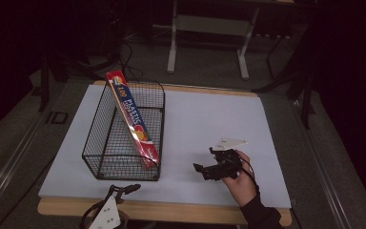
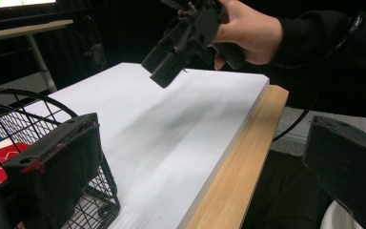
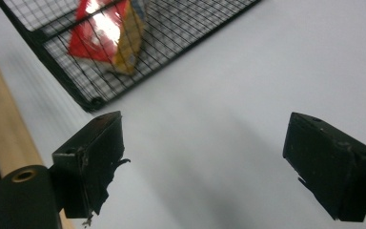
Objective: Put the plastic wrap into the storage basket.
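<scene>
— White board (image 1: 209, 124) covers your table, with a strip of pale wood (image 1: 171, 211) along the edge nearest you. What do your claws hold?

— Nothing. Your right gripper (image 1: 207, 171) hovers above the white board, held in your right hand (image 1: 238, 179), its jaws spread wide and empty; in the right gripper view (image 3: 205, 162) bare white surface lies between them. Your left gripper (image 1: 124, 190) sits at the near wooden edge, and in the left gripper view (image 2: 209, 162) its jaws also stand wide apart with nothing between them.

— Where is the basket from each claw?

— A black wire basket (image 1: 97, 164) stands on the board. From your right gripper it lies ahead and off to the side of the left jaw, its near corner (image 3: 93, 102) just beyond that jaw's tip. From your left gripper it is close beside the left jaw (image 2: 105, 200), partly hidden behind it.

— And inside it?

— A long red box of plastic wrap (image 1: 133, 119) leans slantwise in the basket, its upper end poking above the far rim and its lower end down at the near right corner. In the right gripper view you see its red and yellow end (image 3: 107, 33) through the mesh.

— Anything else ahead of your left claw?

— Your right gripper (image 2: 181, 43) and hand (image 2: 248, 31), raised over the board's far part, with a dark sleeve (image 2: 333, 43) behind.
</scene>
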Action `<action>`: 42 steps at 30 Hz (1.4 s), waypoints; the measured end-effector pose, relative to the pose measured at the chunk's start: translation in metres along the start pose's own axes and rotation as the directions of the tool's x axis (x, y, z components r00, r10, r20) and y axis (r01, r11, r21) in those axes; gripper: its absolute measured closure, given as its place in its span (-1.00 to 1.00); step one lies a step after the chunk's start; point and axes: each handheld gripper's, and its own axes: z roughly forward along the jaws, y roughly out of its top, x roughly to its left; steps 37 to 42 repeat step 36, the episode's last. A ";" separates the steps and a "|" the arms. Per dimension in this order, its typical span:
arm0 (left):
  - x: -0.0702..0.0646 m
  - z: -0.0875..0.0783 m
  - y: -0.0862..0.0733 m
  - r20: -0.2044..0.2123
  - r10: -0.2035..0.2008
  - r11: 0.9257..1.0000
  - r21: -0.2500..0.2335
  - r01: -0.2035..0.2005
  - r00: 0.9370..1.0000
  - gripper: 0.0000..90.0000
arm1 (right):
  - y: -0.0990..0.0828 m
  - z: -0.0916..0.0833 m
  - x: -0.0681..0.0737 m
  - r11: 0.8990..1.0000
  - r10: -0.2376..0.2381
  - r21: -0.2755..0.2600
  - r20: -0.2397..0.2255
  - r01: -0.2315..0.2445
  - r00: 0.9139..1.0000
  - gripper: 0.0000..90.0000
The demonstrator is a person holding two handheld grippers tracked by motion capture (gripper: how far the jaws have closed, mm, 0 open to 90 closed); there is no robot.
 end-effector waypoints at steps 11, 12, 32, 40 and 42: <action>0.000 0.000 0.000 0.002 0.002 1.000 0.005 -0.002 1.000 -1.00 | -0.024 -0.014 -0.004 1.000 0.013 -0.026 0.050 -0.012 0.999 -0.69; 0.000 0.000 0.000 0.001 0.002 1.000 0.005 -0.002 1.000 -1.00 | -0.026 -0.015 -0.004 1.000 0.017 -0.023 0.043 -0.016 0.999 -0.69; -0.001 0.001 0.000 0.014 0.010 1.000 0.009 -0.010 1.000 -1.00 | -0.049 -0.010 -0.016 1.000 0.016 -0.018 0.107 -0.015 0.994 -0.70; -0.001 0.001 0.000 0.014 0.011 1.000 0.010 -0.011 1.000 -1.00 | -0.050 -0.008 -0.017 1.000 0.018 -0.005 0.101 -0.018 0.995 -0.70; -0.001 0.001 0.000 0.014 0.011 1.000 0.010 -0.011 1.000 -1.00 | -0.050 -0.008 -0.017 1.000 0.018 -0.005 0.101 -0.018 0.995 -0.70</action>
